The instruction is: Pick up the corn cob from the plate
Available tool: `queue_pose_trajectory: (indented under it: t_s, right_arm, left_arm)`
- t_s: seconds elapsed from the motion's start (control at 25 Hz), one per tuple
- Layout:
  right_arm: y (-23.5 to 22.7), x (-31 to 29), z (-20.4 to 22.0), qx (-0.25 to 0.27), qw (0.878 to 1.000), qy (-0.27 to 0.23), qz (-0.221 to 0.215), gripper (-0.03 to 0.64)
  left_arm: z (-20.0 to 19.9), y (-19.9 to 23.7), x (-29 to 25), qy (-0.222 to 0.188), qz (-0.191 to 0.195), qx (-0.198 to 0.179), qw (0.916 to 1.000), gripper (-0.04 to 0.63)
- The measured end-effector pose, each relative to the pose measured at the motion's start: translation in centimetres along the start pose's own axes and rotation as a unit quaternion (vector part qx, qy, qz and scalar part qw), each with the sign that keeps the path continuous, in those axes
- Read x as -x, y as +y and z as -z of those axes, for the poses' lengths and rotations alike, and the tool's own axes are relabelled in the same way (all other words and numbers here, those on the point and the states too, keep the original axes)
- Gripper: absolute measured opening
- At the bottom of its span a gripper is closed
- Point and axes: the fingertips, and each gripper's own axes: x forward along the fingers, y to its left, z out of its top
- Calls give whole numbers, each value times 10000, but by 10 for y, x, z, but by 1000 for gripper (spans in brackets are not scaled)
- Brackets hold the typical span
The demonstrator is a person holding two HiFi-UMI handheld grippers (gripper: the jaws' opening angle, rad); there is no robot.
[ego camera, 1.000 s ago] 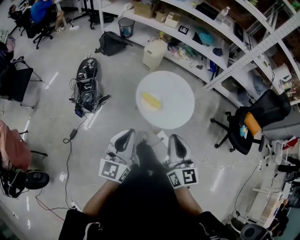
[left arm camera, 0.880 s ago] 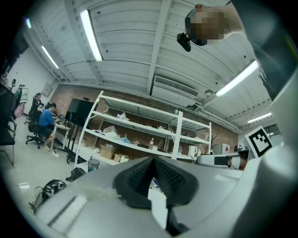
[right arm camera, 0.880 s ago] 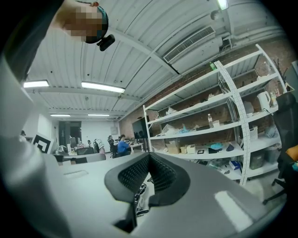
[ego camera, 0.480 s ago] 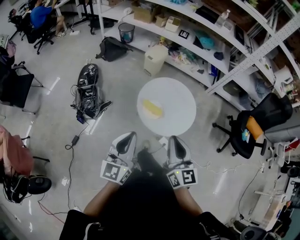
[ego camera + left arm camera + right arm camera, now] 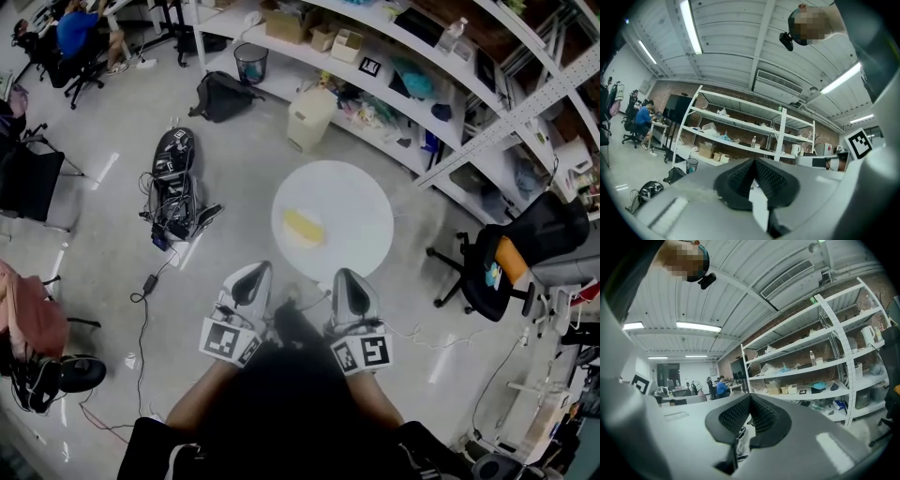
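A yellow corn cob (image 5: 303, 227) lies on a pale plate (image 5: 320, 215) on the left part of a round white table (image 5: 364, 214) in the head view. My left gripper (image 5: 251, 273) and right gripper (image 5: 345, 277) are held side by side in front of the body. They point toward the table and stop short of its near edge. In the left gripper view the dark pads of the left gripper (image 5: 754, 164) meet with nothing between them. The right gripper (image 5: 750, 400) looks the same in its own view. Neither gripper view shows the cob.
A black office chair (image 5: 511, 248) with an orange cushion stands right of the table. Long shelves (image 5: 394, 56) with boxes run behind it, with a white container (image 5: 309, 112) in front. On the floor at left lie a cable pile (image 5: 173, 178) and a black bag (image 5: 225, 89).
The table with the cob has drawn closer and sits lower in the head view. Both grippers have moved forward together toward it, still shut.
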Motion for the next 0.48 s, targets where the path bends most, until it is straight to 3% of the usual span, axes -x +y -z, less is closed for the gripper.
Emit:
queue_pose_trajectory:
  t_s: [0.48]
  right_arm:
    - [-39, -45, -3, -100, 9999, 109, -73, 8]
  left_arm:
    - [3, 19, -59, 146, -87, -24, 9999, 2]
